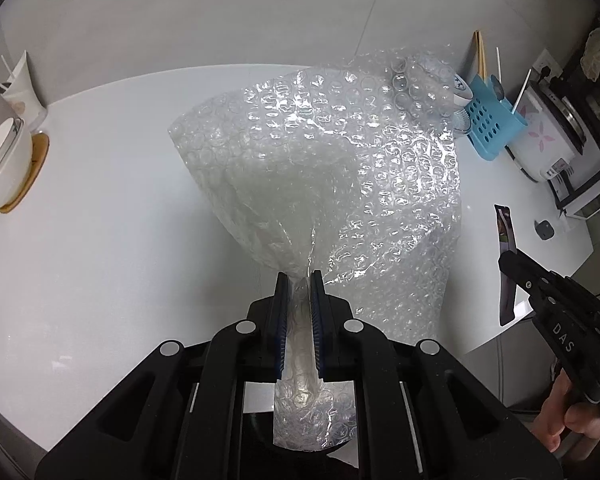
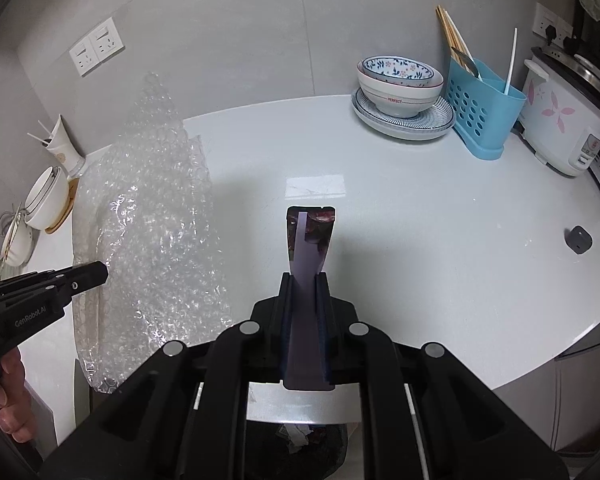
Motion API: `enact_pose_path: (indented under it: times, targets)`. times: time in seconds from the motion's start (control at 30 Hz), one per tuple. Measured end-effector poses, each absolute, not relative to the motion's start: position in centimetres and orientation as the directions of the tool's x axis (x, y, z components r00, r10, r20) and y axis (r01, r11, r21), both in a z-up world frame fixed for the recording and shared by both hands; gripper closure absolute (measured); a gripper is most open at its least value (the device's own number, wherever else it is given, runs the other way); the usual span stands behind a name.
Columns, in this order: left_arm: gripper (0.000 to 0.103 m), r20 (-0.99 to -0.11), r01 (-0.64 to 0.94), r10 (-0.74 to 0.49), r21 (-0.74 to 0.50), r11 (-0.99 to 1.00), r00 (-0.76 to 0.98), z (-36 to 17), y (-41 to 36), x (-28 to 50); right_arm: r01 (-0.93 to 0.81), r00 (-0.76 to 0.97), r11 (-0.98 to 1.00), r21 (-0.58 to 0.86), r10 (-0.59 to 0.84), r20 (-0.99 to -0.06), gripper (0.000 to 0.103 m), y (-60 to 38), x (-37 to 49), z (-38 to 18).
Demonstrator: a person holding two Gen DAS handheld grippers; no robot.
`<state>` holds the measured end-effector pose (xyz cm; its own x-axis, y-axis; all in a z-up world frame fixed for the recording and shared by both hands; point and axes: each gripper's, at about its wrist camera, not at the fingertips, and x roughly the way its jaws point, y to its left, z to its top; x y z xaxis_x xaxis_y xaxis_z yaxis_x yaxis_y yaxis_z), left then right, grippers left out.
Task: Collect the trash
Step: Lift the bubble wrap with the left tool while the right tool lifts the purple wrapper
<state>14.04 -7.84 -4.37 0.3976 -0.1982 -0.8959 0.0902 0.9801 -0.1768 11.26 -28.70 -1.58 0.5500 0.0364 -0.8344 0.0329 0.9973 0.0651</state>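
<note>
My left gripper [image 1: 299, 276] is shut on a big sheet of clear bubble wrap [image 1: 320, 184] and holds it up over the white counter [image 1: 100, 240]. The sheet also shows at the left of the right wrist view [image 2: 148, 232], with the left gripper [image 2: 96, 273] beside it. My right gripper [image 2: 303, 278] is shut on a flat dark purple wrapper [image 2: 310, 240] that sticks up between the fingers. That wrapper [image 1: 505, 264] and the right gripper [image 1: 512, 266] show at the right of the left wrist view. Below the right gripper a dark bin with trash [image 2: 300, 440] is partly visible.
At the back right stand a stack of bowls on a plate [image 2: 400, 92], a blue utensil holder [image 2: 480, 108] and a rice cooker [image 2: 564, 120]. A small black object [image 2: 579, 239] lies near the right edge. White bowls and a cup [image 2: 48, 196] stand at the left.
</note>
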Motion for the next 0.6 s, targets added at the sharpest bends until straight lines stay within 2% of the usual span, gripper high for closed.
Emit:
enact_pose_path:
  times: [0.6]
  targets:
    - [0.093,-0.885,0.081,-0.222,-0.207,0.975,0.409,-3.7,-7.0,7.4,-0.029,0.558,0.994,0.108,0.106,-0.823,0.092,-27.3,4.7,-1.5]
